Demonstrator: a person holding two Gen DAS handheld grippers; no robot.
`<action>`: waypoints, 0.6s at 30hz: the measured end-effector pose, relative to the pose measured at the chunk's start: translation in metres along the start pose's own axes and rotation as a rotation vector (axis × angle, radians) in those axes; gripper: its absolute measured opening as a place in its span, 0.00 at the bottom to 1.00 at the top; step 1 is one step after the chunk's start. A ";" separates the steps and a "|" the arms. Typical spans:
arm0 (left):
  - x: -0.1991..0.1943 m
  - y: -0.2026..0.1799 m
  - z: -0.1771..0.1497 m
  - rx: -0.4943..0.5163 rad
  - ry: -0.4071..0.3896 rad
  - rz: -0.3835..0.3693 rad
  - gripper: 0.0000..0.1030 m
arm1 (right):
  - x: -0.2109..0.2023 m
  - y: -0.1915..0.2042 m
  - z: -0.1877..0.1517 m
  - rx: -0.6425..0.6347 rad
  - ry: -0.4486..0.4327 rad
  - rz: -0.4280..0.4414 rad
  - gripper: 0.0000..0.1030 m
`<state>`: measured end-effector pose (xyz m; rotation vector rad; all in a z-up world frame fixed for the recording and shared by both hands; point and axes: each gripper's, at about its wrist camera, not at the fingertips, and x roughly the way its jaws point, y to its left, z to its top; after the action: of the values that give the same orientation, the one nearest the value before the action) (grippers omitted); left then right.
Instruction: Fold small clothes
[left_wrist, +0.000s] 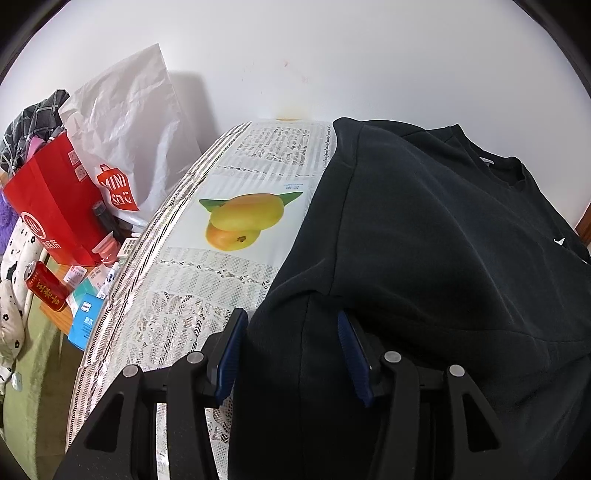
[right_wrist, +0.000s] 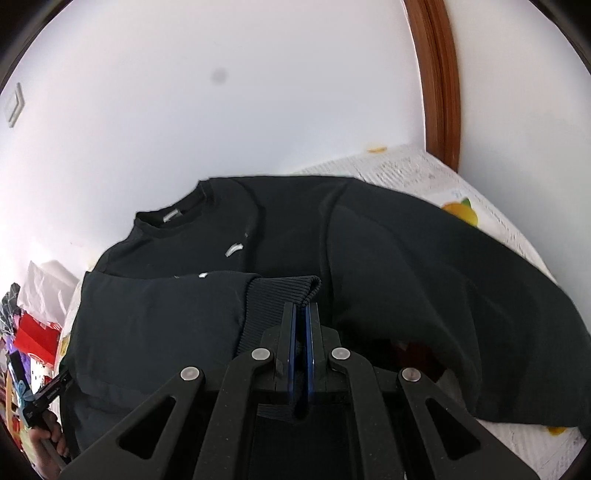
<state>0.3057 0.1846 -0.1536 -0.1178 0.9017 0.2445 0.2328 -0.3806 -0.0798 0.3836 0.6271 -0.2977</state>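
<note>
A black sweatshirt (left_wrist: 424, 229) lies spread on a table with a lace-patterned cloth (left_wrist: 207, 280), neck toward the wall. My left gripper (left_wrist: 291, 317) is open, its blue pads astride a raised fold of the black fabric at the shirt's left edge. In the right wrist view the sweatshirt (right_wrist: 424, 266) fills the middle, with one sleeve folded across the body. My right gripper (right_wrist: 301, 306) is shut on the ribbed cuff (right_wrist: 284, 291) of that sleeve. The left gripper's handle, with a hand on it, shows at the lower left (right_wrist: 48, 395).
Left of the table stand a red paper bag (left_wrist: 55, 206), a white Miniso bag (left_wrist: 125, 125), a red can (left_wrist: 46, 288) and small boxes (left_wrist: 85, 325). A mango picture (left_wrist: 243, 221) is printed on the cloth. A white wall is behind; a brown door frame (right_wrist: 439, 81) is at right.
</note>
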 end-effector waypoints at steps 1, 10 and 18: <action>0.000 0.000 0.000 0.001 0.001 0.002 0.48 | 0.003 -0.001 -0.001 -0.001 0.007 -0.007 0.04; -0.013 -0.001 -0.008 0.008 0.080 -0.018 0.55 | -0.016 -0.002 -0.017 -0.123 0.023 -0.190 0.35; -0.051 0.003 -0.046 0.055 0.096 -0.034 0.62 | -0.058 -0.013 -0.075 -0.201 0.068 -0.182 0.53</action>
<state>0.2396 0.1699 -0.1423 -0.0942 1.0000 0.1833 0.1447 -0.3509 -0.1037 0.1435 0.7536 -0.3928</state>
